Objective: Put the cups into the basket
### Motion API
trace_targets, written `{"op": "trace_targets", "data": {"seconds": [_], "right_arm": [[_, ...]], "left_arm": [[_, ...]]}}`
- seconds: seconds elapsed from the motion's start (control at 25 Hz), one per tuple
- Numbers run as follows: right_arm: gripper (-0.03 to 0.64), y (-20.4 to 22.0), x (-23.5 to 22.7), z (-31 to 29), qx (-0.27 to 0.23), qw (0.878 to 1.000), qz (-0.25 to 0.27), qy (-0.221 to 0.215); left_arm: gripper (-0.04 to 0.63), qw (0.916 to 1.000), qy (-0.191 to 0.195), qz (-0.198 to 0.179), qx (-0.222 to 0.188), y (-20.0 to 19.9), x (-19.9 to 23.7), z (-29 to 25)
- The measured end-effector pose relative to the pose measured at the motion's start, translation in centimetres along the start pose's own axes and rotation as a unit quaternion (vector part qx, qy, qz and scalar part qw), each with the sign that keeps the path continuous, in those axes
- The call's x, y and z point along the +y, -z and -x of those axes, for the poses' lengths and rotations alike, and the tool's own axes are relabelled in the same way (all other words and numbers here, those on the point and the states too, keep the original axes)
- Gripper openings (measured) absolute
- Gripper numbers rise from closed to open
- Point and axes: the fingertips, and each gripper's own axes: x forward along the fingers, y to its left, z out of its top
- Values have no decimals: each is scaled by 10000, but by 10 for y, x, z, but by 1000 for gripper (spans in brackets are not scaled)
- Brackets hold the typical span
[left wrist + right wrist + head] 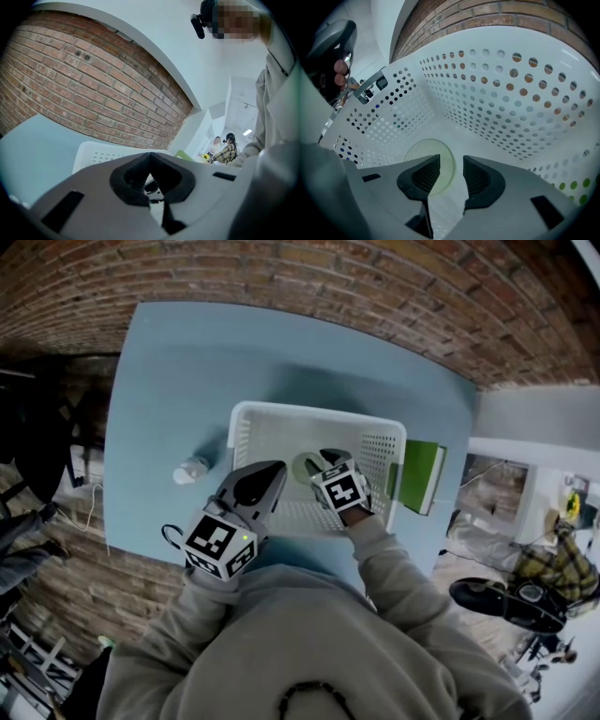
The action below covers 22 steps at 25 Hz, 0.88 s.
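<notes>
White perforated plastic basket [281,412] is set near the middle of a light blue table [169,371], which is backed by a red brick wall [281,277]. One pale green cup [302,466] is lodged inside the basket, on the floor toward its near side; in the right gripper view the same cup [417,150] is shown as a round pale disc on the dotted floor of the basket [497,103], partly covered by the left-hand jaw, and whether it is the mouth or the base that is seen cannot be told. Right gripper [326,465] is held inside the basket, pointed steeply down, just beside the green cup; its jaws [451,161] are spread, with a clear gap between the ribbed pads, and nothing is pinched. Left gripper [262,479] is held at the basket's near left corner, over the rim; in its own view the jaws [150,157] are pressed together at the tips with nothing between them, and the basket's rim [93,152] is seen just beyond. A second, whitish cup [190,470] is left on the table to the left of the basket, apart from its wall. A green flat object [419,474] is placed against the basket's right side
</notes>
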Motion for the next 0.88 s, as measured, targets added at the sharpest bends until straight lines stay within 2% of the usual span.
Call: {"op": "trace_targets", "data": {"seconds": [0.52, 0.88], "right_arm": [[146, 1, -5, 7, -3, 9999, -99, -73], [143, -19, -4, 31, -397, 9991, -134, 46]], "left_arm": [[-2, 9998, -3, 180, -34, 1, 1, -1], [-2, 9998, -1, 187, -83, -4, -5, 5]]}}
